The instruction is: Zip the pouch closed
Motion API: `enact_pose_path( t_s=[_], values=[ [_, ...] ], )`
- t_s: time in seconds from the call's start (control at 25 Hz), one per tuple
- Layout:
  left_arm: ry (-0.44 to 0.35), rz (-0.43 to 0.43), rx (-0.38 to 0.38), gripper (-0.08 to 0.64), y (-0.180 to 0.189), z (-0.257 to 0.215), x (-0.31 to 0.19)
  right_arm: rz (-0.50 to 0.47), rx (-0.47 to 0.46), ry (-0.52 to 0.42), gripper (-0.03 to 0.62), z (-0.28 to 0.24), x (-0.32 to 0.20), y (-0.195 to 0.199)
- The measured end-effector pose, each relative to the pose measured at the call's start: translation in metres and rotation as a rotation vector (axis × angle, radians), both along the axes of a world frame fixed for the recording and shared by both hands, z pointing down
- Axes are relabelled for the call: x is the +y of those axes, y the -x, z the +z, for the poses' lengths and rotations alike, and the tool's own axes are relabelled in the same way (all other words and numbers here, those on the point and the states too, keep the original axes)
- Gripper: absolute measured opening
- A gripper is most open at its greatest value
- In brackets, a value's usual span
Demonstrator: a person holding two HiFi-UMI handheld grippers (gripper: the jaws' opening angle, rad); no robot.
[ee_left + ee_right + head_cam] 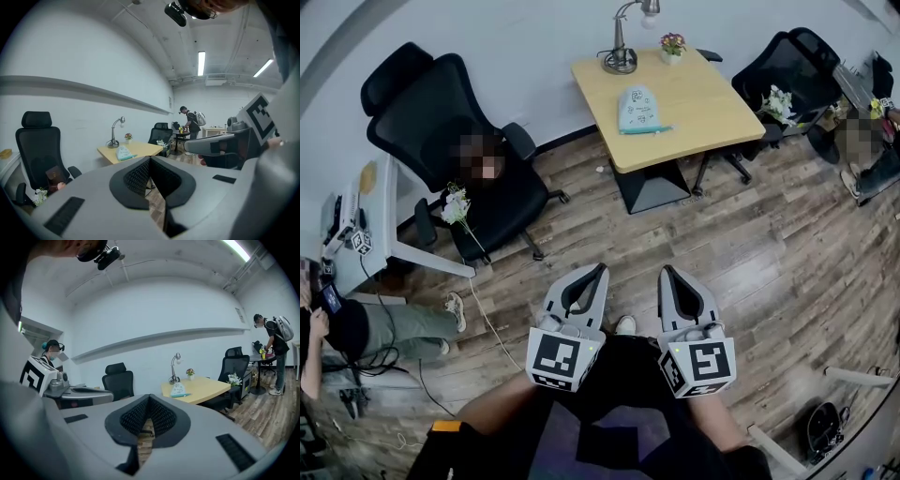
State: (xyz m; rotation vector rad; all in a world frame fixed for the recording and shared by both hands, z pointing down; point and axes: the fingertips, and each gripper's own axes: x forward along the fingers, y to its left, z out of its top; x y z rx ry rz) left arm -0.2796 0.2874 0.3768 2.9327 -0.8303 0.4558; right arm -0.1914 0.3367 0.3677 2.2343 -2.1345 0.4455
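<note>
A pale blue-green pouch (639, 110) lies on the wooden table (703, 117) across the room, far ahead of both grippers. It also shows small in the left gripper view as the pouch (123, 153) and in the right gripper view as the pouch (178, 390). My left gripper (599, 269) and right gripper (666, 271) are held side by side above the wood floor, close to my body. Both are shut with nothing between their jaws.
A desk lamp (623, 37) and a small flower pot (672, 44) stand at the table's far edge. Black office chairs sit at the left (450, 141) and right (787, 75) of the table. A white desk (380, 234) and seated people are at the sides.
</note>
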Motion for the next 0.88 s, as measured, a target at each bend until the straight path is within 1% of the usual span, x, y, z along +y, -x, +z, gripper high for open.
enact_pose_path(
  t_s=[0.2, 0.32, 0.44, 0.56, 0.64, 0.8, 0.88],
  values=[
    [-0.022, -0.007, 0.0, 0.008, 0.0, 0.0, -0.002, -0.003, -0.016, -0.004, 0.011, 0.003, -0.001, -0.003],
    [-0.015, -0.009, -0.004, 0.008, -0.004, 0.001, -0.004, -0.009, -0.02, -0.006, 0.011, 0.002, -0.005, -0.006],
    [-0.003, -0.004, -0.001, 0.008, -0.014, 0.002, -0.008, -0.007, -0.021, 0.01, 0.011, 0.004, -0.008, -0.013],
    [0.005, 0.015, 0.002, 0.008, -0.028, 0.003, -0.016, 0.007, -0.02, 0.018, 0.011, 0.006, -0.012, -0.024],
    [0.015, 0.043, 0.0, 0.008, -0.04, 0.005, -0.018, 0.032, -0.024, 0.027, 0.011, 0.008, -0.014, -0.034],
    [0.037, 0.108, -0.015, 0.008, -0.071, 0.011, -0.021, 0.062, -0.026, 0.039, 0.011, 0.01, -0.02, -0.056],
    [0.057, 0.124, -0.03, 0.008, -0.087, 0.017, -0.026, 0.081, -0.037, 0.051, 0.011, 0.017, -0.022, -0.07]
  ],
)
